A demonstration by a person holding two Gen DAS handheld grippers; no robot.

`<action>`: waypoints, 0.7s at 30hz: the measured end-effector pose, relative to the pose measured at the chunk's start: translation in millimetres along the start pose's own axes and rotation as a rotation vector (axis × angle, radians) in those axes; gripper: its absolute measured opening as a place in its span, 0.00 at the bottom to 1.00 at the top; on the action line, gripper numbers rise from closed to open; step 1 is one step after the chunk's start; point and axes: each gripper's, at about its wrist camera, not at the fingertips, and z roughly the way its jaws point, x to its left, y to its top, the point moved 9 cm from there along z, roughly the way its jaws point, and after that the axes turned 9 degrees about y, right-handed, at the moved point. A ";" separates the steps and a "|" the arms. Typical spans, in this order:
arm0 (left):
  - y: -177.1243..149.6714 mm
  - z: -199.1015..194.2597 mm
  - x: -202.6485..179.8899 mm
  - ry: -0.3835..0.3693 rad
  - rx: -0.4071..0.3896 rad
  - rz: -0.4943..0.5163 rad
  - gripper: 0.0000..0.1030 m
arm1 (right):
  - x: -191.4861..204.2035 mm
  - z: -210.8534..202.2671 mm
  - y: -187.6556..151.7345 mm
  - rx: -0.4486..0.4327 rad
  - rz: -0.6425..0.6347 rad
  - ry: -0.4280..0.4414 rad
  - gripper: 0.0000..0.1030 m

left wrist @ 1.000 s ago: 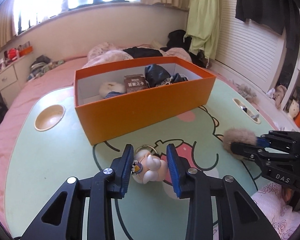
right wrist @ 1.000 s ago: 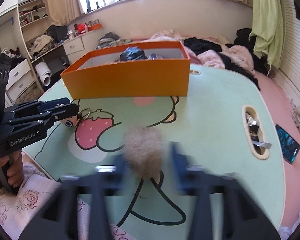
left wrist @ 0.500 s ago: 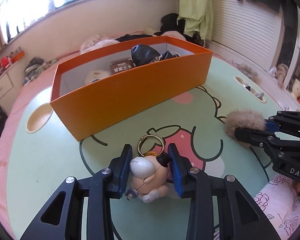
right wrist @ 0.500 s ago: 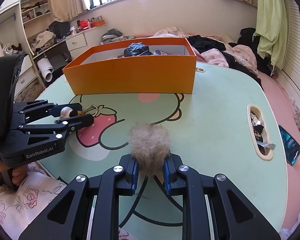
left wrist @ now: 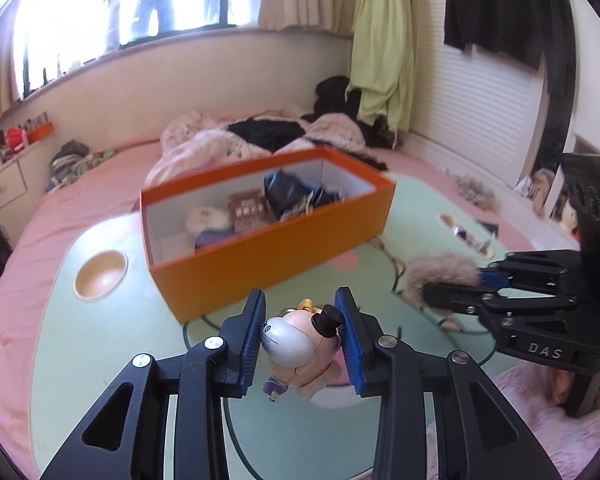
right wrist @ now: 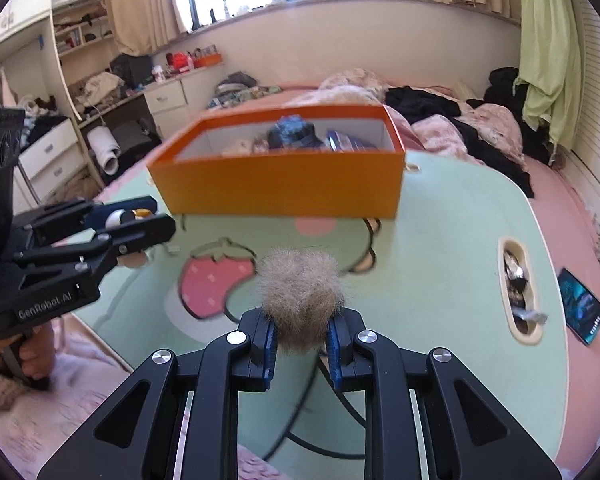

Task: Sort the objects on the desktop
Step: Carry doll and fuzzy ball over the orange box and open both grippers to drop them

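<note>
Left wrist: left claw (left wrist: 302, 334) pinches a figurine keychain (left wrist: 298, 344), pale round body, small black hat, lifted off the green cartoon bench (left wrist: 80, 340). Orange box (left wrist: 268, 236) just ahead, holding a dark bag and a brown packet.

Right wrist: right claw (right wrist: 302, 338) pressed onto a tan fur pom-pom (right wrist: 302, 290), above the bench. Box beyond, nothing between. Phone (right wrist: 582, 306) far right.
</note>
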 end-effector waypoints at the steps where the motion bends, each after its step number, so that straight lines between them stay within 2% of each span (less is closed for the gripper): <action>1: 7.8 -2.6 2.3 0.004 -0.011 -0.001 0.33 | 1.6 -1.3 5.8 -0.004 -0.001 0.008 0.21; 6: 48.7 3.4 19.0 0.005 -0.019 -0.058 0.33 | 8.9 -5.4 57.0 -0.050 -0.018 0.029 0.21; 12: 79.5 56.1 43.3 0.092 0.034 -0.128 0.34 | 0.9 33.3 110.9 -0.024 0.047 0.041 0.22; 14: 81.5 73.2 51.1 0.116 0.044 -0.155 0.44 | -6.6 57.7 121.6 0.003 0.087 0.059 0.23; 16: 80.1 79.0 60.3 0.153 0.035 -0.171 0.59 | -17.5 78.1 127.0 0.018 0.159 0.087 0.29; 17: 78.9 77.0 62.6 0.157 0.022 -0.174 0.63 | -23.9 84.2 126.4 0.027 0.211 0.107 0.33; 18: 77.0 72.3 64.0 0.153 0.004 -0.179 0.71 | -29.7 88.1 126.3 0.031 0.267 0.138 0.38; 19: 74.9 66.2 64.5 0.145 -0.016 -0.183 0.78 | -34.1 88.8 125.5 0.022 0.327 0.179 0.39; 21: 70.1 51.6 63.9 0.128 -0.055 -0.184 0.86 | -38.6 82.0 122.7 -0.015 0.386 0.220 0.45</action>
